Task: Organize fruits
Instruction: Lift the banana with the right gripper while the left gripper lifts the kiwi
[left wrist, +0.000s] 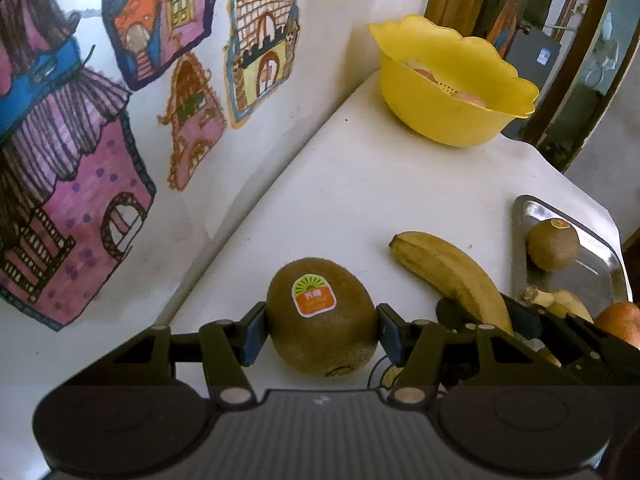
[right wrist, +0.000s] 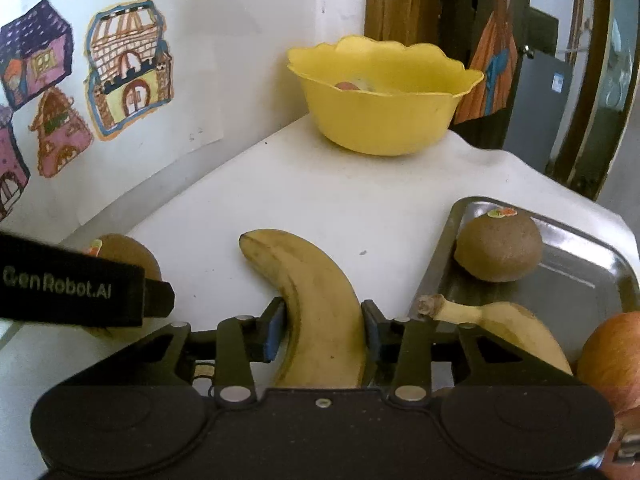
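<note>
On the white counter (left wrist: 360, 184), near its front edge, both fruits are already taken. The left tongs (left wrist: 322, 326) hold a kiwi (left wrist: 322, 320) by its two sides, the blue pads pressed against the brown skin, the sticker turned up. The right tongs (right wrist: 322, 330) are closed on a banana (right wrist: 316, 308) at its thick middle part, one pad on each side of the curve.

I judge the kiwi light and firm, but a ripe one is soft under the fuzzy skin, so a hard squeeze could bruise it. Its round form may roll between the pads; the widest part, where it is held now, seems the right place. The banana is longer and probably heavier. It is stiff enough to lift in one piece, but the peel is smooth and marks easily. A grip at the middle keeps it balanced; near one end it would likely tip.

To the right lies a metal tray (right wrist: 580, 264) with a second kiwi (right wrist: 500, 246), a second banana (right wrist: 504, 326) and an apple (right wrist: 616, 364) at its near corner. At the far end of the counter stands a yellow bowl (right wrist: 380, 120) with some fruit inside, not clear which. The two tongs work close together, so they could knock each other. The tray rim rises just beside the held banana.
</note>
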The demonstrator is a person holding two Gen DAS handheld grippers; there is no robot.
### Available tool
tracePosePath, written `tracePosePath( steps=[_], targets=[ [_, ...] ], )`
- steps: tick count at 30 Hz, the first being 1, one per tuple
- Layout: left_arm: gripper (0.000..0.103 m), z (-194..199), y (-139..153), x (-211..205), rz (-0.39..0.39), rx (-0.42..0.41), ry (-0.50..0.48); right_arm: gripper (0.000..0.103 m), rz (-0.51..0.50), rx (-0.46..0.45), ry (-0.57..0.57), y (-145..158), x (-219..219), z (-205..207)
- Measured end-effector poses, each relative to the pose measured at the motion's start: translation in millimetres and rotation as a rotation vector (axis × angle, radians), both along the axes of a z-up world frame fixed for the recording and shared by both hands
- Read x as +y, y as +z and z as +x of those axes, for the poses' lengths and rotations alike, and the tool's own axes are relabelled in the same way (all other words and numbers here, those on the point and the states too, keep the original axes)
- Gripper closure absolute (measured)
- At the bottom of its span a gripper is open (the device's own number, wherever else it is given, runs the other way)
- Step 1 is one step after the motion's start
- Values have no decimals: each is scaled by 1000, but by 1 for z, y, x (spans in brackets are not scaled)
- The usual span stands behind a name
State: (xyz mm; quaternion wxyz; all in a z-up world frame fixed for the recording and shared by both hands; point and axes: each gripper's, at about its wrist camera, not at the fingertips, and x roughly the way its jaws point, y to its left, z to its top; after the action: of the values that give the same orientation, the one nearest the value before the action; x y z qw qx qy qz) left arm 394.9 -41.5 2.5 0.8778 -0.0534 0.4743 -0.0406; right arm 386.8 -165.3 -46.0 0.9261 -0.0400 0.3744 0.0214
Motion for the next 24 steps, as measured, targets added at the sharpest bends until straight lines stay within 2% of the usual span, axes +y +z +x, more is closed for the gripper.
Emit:
tracePosePath(
  steps=[6, 13, 17, 24],
  targets=[
    [42, -1, 2, 2, -5, -8, 8, 64, -6, -47, -30, 6, -1, -12],
    [42, -2, 11, 2, -12, -29, 5, 65, 45, -176, -97, 33, -15, -34],
    [42, -3, 22, -3, -22, -50, -9, 65, 76, -242, -179, 53, -38, -48],
    [42, -6, 34, -26, -30, -81, -80, 65, 82, -296, -291, 81, -91, -65]
  ],
)
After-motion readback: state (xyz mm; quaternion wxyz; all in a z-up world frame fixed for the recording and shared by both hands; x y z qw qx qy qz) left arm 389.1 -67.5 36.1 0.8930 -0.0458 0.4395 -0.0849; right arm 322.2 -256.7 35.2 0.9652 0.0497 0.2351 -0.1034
